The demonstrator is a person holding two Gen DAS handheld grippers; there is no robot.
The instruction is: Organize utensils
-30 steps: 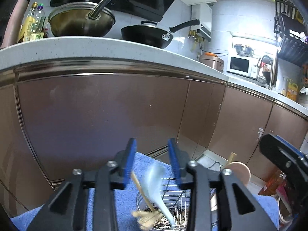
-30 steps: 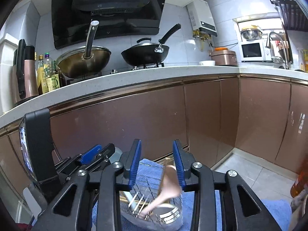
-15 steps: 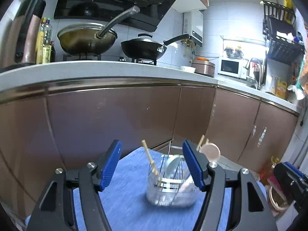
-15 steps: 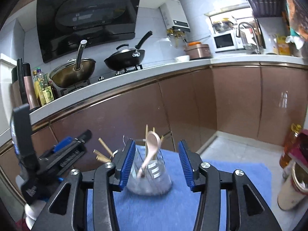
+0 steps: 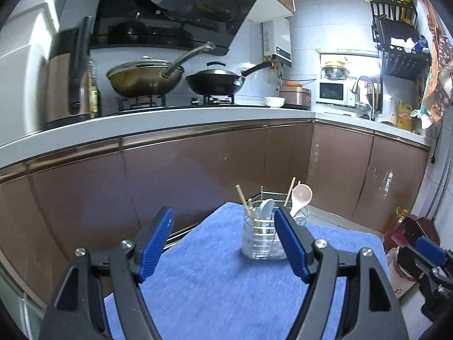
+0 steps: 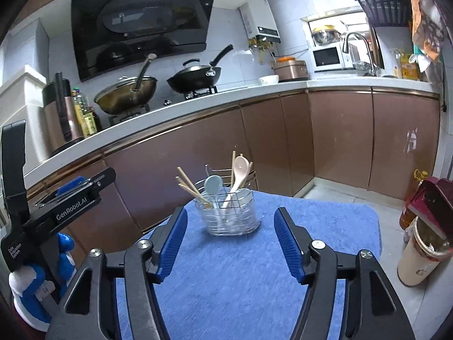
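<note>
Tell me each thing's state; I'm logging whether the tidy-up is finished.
Left tongs: open, empty.
Right tongs: open, empty.
Utensil holder: upright on the blue towel.
Pink spoon: in holder, bowl up.
Blue spoon: in holder, bowl up.
Chopsticks: in holder, leaning.

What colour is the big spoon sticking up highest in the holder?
Pale pink. The spoon shows best in the right wrist view, standing in the holder.
</note>
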